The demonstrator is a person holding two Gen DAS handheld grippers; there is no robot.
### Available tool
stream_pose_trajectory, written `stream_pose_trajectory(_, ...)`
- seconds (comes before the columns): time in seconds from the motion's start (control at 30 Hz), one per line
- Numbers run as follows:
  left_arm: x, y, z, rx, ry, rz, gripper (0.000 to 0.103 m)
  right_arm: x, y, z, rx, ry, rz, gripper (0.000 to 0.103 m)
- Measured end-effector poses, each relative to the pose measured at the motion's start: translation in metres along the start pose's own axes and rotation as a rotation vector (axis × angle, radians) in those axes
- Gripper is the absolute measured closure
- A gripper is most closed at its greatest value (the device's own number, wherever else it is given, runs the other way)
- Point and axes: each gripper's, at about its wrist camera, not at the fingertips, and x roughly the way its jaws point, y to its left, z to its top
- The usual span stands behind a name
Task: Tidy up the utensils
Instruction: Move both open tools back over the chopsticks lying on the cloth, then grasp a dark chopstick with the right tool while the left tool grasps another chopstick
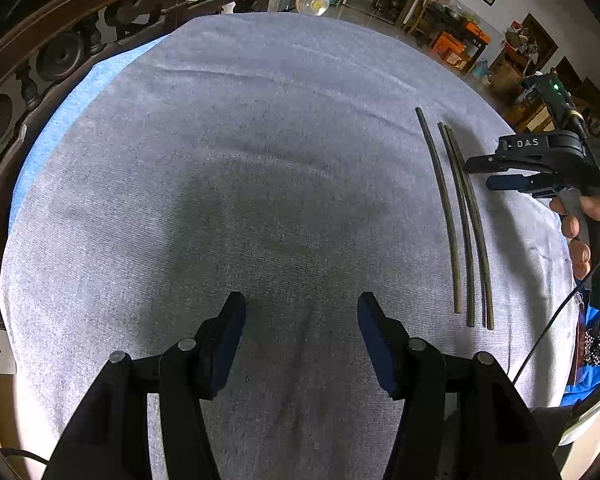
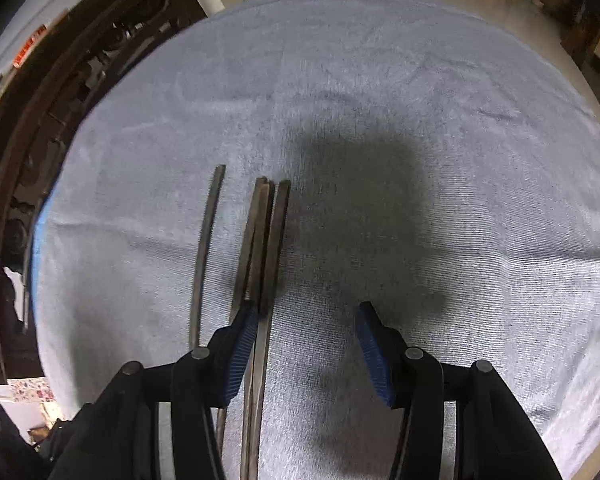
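Grey-blue towel cloth (image 1: 260,160) covers the whole work surface, ribbed, a few creases. Nearest in the left wrist view: left gripper (image 1: 301,332), jaws standing moderately apart, nothing between the blue pads, just bare cloth under them. It points down at an empty middle patch.

Right wrist view, nearest: right gripper (image 2: 306,344), jaws also moderately apart, not clamped on anything. Its left blue pad (image 2: 242,344) sits over or right at the near part of the chopsticks (image 2: 266,240); contact can't be confirmed. The other pad is well clear to the right over cloth.

Chopsticks: dark, thin, four of them lying on the cloth, roughly parallel, pointing away from the cameras. Three are bunched, touching or nearly so; the lone stick (image 2: 206,240) lies apart on their left. In the left view the same group (image 1: 460,220) lies far right, just beside the right gripper's tips, with the person's fingers (image 1: 576,232) on its handle.

Progress, my read: sticks already laid side by side in one direction, so mostly sorted. Left to do, probably: bring the lone one in against the bunch and even up the ends. No holder or tray visible, so the final spot is unclear.

Farther: dark carved wooden furniture (image 1: 60,52) along the left edge, cluttered room beyond.

Writing: "DAS" (image 1: 527,143) in pale letters on the right gripper body. Other signs and labels in the background are too blurred to read.
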Motion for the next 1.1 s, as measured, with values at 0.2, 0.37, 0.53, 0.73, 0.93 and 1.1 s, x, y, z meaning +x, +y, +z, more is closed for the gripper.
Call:
stream_pose_trajectory(0.2,0.001,-0.003,0.003,0.008,0.0,0.004,0.045,0.007,0.016,0.002,-0.051,0.026,-0.083,0.047)
stream_pose_trajectory(0.37,0.0,-0.003,0.009,0.014,0.0,0.009,0.045,0.004,0.006,-0.003,-0.039,0.036,-0.125,0.054)
stream_pose_trajectory(0.53,-0.004,-0.007,0.025,0.027,-0.015,0.008,0.045,0.001,0.005,-0.006,-0.022,0.017,-0.07,0.059)
stream_pose_trajectory(0.73,-0.003,-0.008,0.027,0.032,-0.013,0.015,0.045,0.002,0.028,-0.003,-0.05,0.027,-0.056,0.059)
stream_pose_trajectory(0.93,0.0,-0.01,0.03,0.04,-0.001,0.009,0.044,0.004,0.037,-0.018,-0.085,0.042,-0.093,0.066)
stream_pose_trajectory(1.1,0.001,-0.014,0.041,0.052,-0.005,0.008,0.044,0.002,0.026,-0.027,-0.061,0.061,-0.075,0.071)
